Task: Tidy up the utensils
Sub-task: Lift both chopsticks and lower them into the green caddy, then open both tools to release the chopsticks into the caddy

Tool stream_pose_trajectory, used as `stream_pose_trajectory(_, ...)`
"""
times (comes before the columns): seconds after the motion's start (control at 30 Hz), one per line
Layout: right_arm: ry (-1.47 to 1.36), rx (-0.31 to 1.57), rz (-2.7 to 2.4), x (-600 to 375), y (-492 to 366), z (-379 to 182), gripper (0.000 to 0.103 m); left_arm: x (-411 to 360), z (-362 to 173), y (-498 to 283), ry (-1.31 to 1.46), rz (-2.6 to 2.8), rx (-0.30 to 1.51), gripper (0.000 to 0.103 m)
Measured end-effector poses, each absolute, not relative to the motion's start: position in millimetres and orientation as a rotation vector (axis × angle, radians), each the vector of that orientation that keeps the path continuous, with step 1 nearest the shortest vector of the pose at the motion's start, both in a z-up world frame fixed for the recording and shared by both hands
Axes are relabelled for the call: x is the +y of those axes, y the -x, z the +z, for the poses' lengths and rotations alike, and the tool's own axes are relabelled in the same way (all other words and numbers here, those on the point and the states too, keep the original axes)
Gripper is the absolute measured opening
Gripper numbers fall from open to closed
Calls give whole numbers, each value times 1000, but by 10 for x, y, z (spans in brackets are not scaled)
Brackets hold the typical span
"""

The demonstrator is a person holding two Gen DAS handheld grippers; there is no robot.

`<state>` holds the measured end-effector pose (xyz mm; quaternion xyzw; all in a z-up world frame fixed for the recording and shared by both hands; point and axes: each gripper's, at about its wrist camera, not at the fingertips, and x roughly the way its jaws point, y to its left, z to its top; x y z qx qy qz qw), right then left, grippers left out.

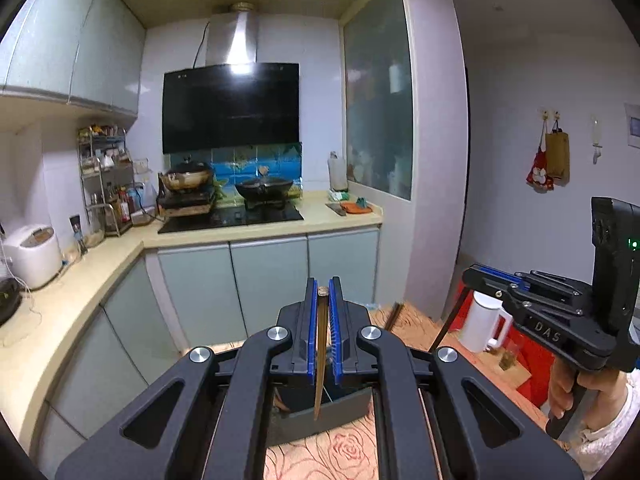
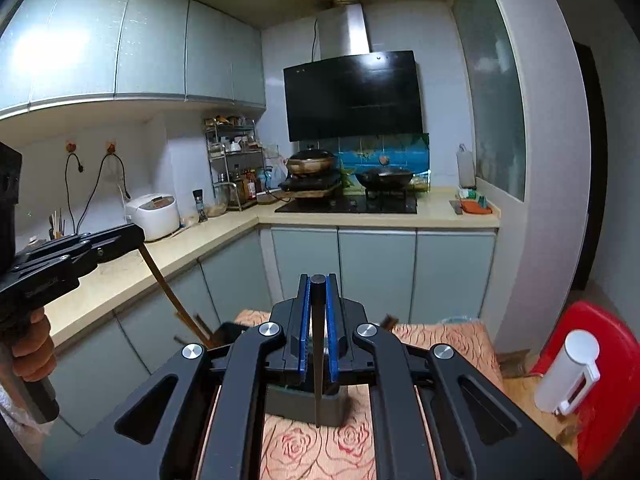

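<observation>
Left gripper (image 1: 323, 289) pinches brown chopstick (image 1: 319, 360) – right gripper (image 2: 318, 278) black chopstick (image 2: 318, 344).

Holder (image 2: 304, 404) on table (image 2: 320, 452), kettle (image 2: 568, 372) right, counter (image 2: 200, 240) left

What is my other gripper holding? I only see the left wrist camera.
Observer: The right gripper is shut on a black chopstick, tip down by the grey holder.
Operator: Any more besides my left gripper's brown chopstick?
Observer: Yes, spare chopsticks stand upright on the counter, by the wall.
Operator: What's on that wall?
Observer: Two black cords hang from hooks.
</observation>
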<state>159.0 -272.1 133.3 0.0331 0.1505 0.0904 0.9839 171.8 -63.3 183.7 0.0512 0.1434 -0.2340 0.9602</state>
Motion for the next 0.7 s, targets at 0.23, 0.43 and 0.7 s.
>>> stream_pose_trajectory(0.23,-44,286,162,-2623,-1917,1425,8,-725,1899,-2020,-101,-417,280,6)
stream_pose_trajectory(0.43,-47,318,144,-2594,-2270,1274,8,-756,1648,-2324,-95,-389,330,6)
stream_pose_trajectory(0.7,-85,387,158,-2535,-2598,1038,8,-692,1329,-2547,-96,-372,394,6)
